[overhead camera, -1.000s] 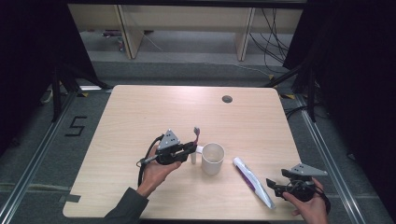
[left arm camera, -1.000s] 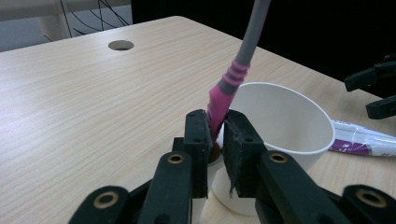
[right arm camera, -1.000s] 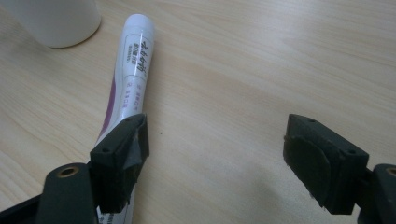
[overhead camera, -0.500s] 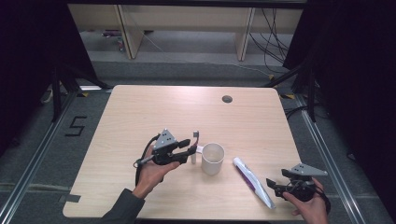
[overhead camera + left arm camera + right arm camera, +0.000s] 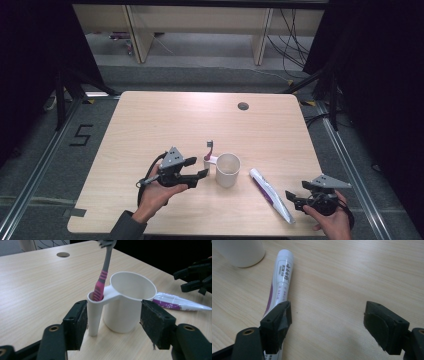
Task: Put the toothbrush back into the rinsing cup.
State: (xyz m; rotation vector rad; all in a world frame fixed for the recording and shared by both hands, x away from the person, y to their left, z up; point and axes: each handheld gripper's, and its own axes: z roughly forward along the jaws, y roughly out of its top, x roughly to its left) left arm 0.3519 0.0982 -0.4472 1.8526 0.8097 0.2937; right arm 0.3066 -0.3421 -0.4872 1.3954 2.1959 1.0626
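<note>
Your left gripper [image 5: 201,167] has just been opening its jaws, and they now stand spread to either side of the white cup [image 5: 130,298] near the middle of the table [image 5: 165,115], pressing on nothing. The cup is plain, round and open-topped, with a narrow white tube holder [image 5: 95,312] joined at its rim, and in that holder a pink-and-grey toothbrush [image 5: 102,277] stands upright, bristles up. Your right gripper [image 5: 294,196] waits near the front right edge with jaws spread, just beside a white-and-purple toothpaste tube [image 5: 280,280] lying flat
</note>
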